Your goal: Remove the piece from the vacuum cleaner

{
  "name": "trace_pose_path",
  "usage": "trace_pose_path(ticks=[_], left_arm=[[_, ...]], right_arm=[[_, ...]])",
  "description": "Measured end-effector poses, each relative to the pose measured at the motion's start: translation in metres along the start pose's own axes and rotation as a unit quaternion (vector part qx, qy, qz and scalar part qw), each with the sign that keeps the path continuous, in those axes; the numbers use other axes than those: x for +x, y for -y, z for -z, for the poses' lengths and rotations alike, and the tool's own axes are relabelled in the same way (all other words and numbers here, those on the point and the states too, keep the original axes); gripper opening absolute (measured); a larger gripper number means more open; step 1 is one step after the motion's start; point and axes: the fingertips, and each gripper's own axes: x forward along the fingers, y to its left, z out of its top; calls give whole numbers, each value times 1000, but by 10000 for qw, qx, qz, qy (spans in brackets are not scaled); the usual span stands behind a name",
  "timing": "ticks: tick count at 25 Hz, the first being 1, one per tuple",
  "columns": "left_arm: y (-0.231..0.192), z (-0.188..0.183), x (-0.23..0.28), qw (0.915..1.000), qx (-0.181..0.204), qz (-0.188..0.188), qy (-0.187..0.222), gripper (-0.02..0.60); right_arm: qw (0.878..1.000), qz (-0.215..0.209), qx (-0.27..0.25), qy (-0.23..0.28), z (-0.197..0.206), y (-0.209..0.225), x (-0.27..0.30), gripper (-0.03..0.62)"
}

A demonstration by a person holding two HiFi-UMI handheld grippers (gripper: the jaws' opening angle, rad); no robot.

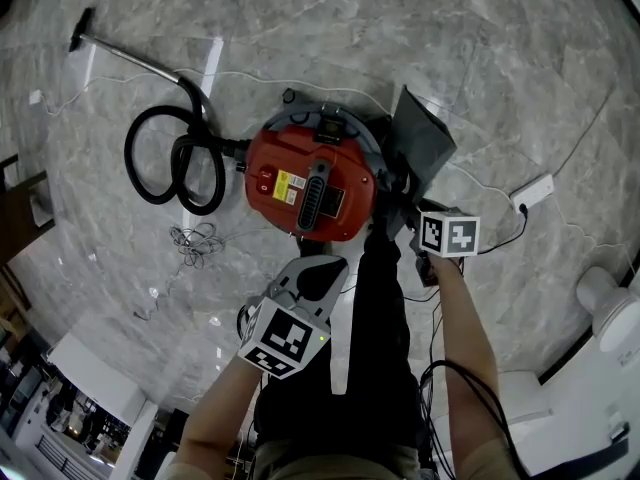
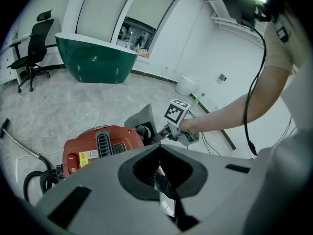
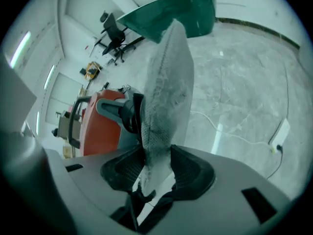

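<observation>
The red vacuum cleaner [image 1: 310,183] stands on the marble floor. A grey dust bag [image 1: 420,138] sticks out upright from the port on its right side. My right gripper [image 1: 402,200] reaches in from the right. In the right gripper view the bag [image 3: 168,92] runs down between the jaws of that gripper [image 3: 156,173], which pinch its lower end. My left gripper [image 1: 322,261] hovers just in front of the vacuum, its jaws together and holding nothing. In the left gripper view the vacuum [image 2: 102,148] and the bag [image 2: 142,119] lie beyond the left gripper [image 2: 159,148].
A coiled black hose [image 1: 175,163] and a metal wand [image 1: 130,58] lie left of the vacuum. A loose cord [image 1: 195,238] sits on the floor near it. A white power strip [image 1: 530,193] is at the right, a green counter [image 2: 95,58] further off.
</observation>
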Motion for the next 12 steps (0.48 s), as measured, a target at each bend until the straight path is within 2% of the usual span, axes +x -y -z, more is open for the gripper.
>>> trace_pose_path(ticks=[2, 4, 9, 12], left_arm=[[-1, 3, -2, 10000, -32, 5, 0, 3], [-2, 6, -3, 10000, -66, 14, 0, 3], [1, 12, 0, 9999, -137, 41, -4, 3], [0, 11, 0, 9998, -181, 40, 33, 3]], right_arm=[[9986, -232, 471, -1, 0, -5, 1, 137], [9983, -194, 549, -4, -1, -10, 2, 98], [9980, 446, -309, -312, -4, -7, 11, 92], [9979, 413, -401, -309, -4, -6, 12, 92]])
